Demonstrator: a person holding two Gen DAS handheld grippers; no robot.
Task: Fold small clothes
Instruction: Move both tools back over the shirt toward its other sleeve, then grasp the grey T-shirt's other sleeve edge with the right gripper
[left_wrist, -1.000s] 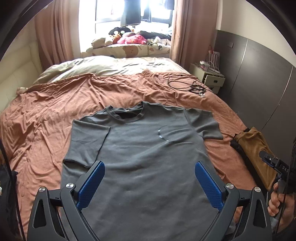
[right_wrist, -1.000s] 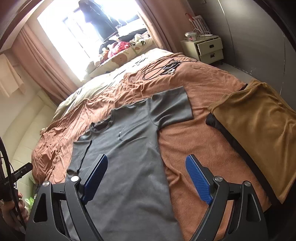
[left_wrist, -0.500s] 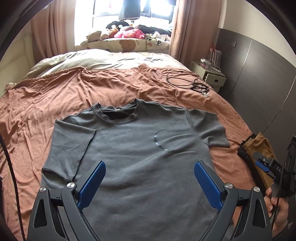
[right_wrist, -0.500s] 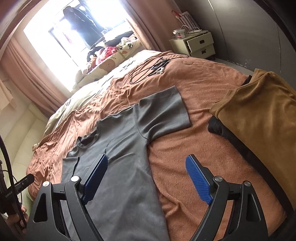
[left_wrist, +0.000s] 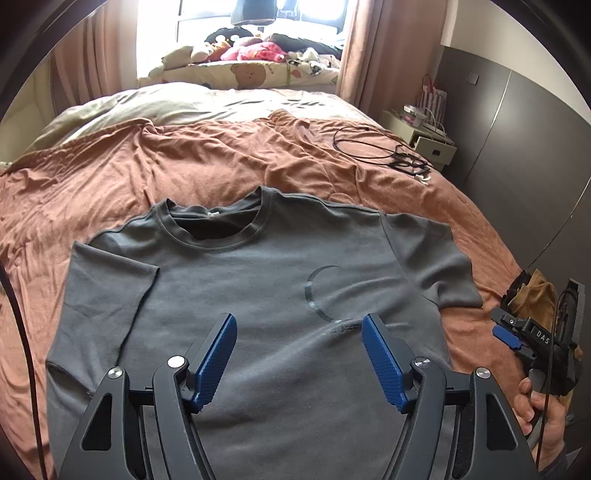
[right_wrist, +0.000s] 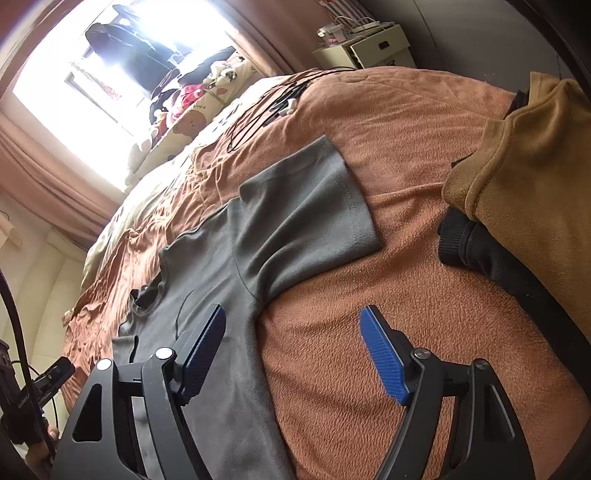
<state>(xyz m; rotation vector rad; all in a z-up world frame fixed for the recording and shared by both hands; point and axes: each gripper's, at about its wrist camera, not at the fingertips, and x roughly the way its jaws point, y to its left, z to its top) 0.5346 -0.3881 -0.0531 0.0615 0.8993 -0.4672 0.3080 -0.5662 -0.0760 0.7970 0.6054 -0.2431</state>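
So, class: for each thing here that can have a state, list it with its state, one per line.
grey T-shirt: flat, unfolded, front up
left gripper: open, jaws just narrowed, nothing between
right gripper: open, jaws just narrowed, nothing gripped
tan garment: folded, on dark garment

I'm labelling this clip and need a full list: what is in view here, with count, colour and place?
T-shirt: one, grey, spread flat face up on the bed, collar toward the window.
Blanket: one, rust orange, covering the bed under the shirt.
Folded clothes: a tan piece on top of a black one, at the bed's right edge.
Cables: a black tangle, far right of the bed.
Nightstand: one, cream, right of the bed.
Plush toys: several, pink and brown, by the window.
Curtains: pinkish brown, both sides of the window.
Left gripper: blue pads, jaws just closing, nothing between them, over the shirt.
Right gripper: blue pads, jaws just closing, above the shirt's side edge.
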